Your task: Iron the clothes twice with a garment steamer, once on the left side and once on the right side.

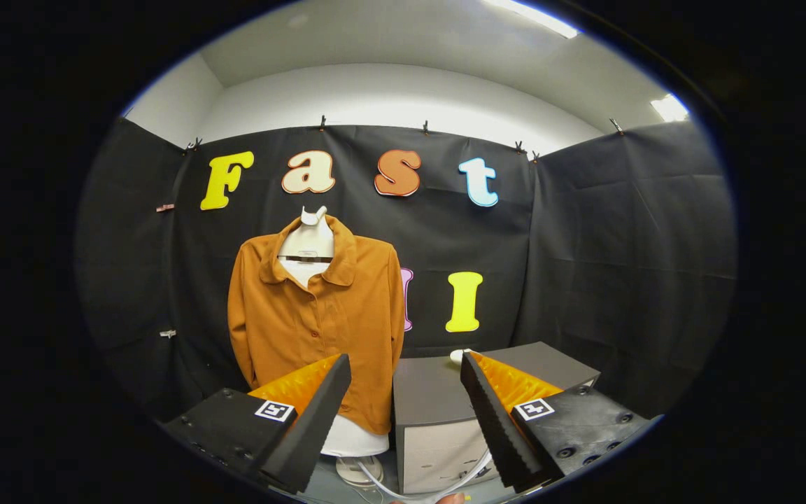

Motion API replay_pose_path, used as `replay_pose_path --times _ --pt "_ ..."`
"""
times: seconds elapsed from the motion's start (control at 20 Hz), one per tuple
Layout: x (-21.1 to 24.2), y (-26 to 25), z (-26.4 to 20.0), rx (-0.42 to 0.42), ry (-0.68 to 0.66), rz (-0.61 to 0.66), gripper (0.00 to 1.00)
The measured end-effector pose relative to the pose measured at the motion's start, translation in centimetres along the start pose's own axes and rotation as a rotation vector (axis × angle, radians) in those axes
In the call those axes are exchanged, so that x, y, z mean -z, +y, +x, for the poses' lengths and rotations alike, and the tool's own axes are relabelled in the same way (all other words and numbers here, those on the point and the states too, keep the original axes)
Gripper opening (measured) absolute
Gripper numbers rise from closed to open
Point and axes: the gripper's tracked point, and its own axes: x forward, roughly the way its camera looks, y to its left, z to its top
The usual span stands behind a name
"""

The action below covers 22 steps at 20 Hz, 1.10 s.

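The tool point(406, 364) was wide open, its fingers spread far apart, nothing held between them. The landmark was the grey box point(438, 413), sitting just ahead of the fingers and filling most of the gap between them. To the left of that box, a little farther back, stood the orange shirt point(315, 315) on its white mannequin form point(308, 241), upright, buttoned down the front, its long axis running top to bottom. On the far top edge of the box a small white object point(457, 355) peeked out just above the tip of the right finger; it could have been part of the steamer, but too little of it showed to tell. A white cable point(445, 483) trailed along the foot of the box, low between the fingers.

By my reading, nothing was in hand yet and no pass was under way. The next move turned on this: the white object lay straight ahead and slightly right, while the shirt waited off to the left of the box.
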Motion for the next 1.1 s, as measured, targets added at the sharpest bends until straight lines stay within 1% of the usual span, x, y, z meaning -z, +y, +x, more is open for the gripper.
replay_pose_path --times 0.3,0.4,0.5,0.7,0.85,0.95,1.1 --pt "0.4 -0.3 0.4 0.001 0.022 0.000 0.98" --pt "0.8 -0.9 1.3 -0.007 0.042 0.016 0.98" --pt "1.3 -3.0 3.5 -0.013 0.076 0.039 0.98" --pt "3.7 -6.4 6.6 -0.002 0.183 0.012 0.99" --pt "5.7 -9.4 9.0 0.007 0.267 0.015 0.99" --pt "7.6 -11.7 10.8 0.023 0.345 0.009 0.99" --pt "11.0 -13.8 13.4 0.019 0.458 0.015 0.99"
